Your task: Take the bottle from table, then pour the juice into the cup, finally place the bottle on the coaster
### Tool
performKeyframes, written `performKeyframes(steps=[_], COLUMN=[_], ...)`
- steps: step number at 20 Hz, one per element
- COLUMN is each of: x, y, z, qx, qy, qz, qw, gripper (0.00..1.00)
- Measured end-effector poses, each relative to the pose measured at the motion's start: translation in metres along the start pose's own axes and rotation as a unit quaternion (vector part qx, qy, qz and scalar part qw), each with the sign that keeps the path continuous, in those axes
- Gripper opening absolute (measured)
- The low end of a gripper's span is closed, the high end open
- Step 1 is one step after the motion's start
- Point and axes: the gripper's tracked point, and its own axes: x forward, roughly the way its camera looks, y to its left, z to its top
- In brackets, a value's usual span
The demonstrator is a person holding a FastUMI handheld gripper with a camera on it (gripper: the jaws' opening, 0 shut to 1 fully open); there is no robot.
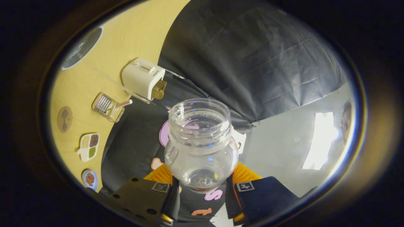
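Your gripper point(202, 195) is closed on the bottle point(201, 148), both fingers pressing its round body. The bottle is clear, uncapped, its long axis pointing away from you, tilted. Beyond the bottle's mouth, on the counter point(126, 41), the cup point(108, 107) lies near the toaster point(143, 78)

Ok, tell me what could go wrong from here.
1. The gripper holds the open bottle only at its rounded base, so the smooth plastic might slip or twist between the fingers.
2. The bottle is tipped, its mouth away from the cup, so any leftover juice could spill on the table.
3. The toaster stands next to the cup and could get knocked.
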Motion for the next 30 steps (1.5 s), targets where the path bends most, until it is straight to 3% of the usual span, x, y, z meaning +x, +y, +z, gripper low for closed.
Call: performKeyframes(steps=[14, 19, 24, 28, 30], x=[-0.005, -0.004, -0.013, -0.021, -0.025], y=[0.005, 0.029, 0.063, 0.101, 0.121], z=[0.0, -0.007, -0.021, -0.032, -0.035], qx=[0.003, 0.102, 0.244, 0.346, 0.399], qy=[-0.004, 0.031, 0.09, 0.145, 0.17], qz=[0.003, 0.062, 0.138, 0.196, 0.22], qw=[1.0, 0.992, 0.956, 0.906, 0.874], gripper=[0.64, 0.64, 0.64, 0.64, 0.64])
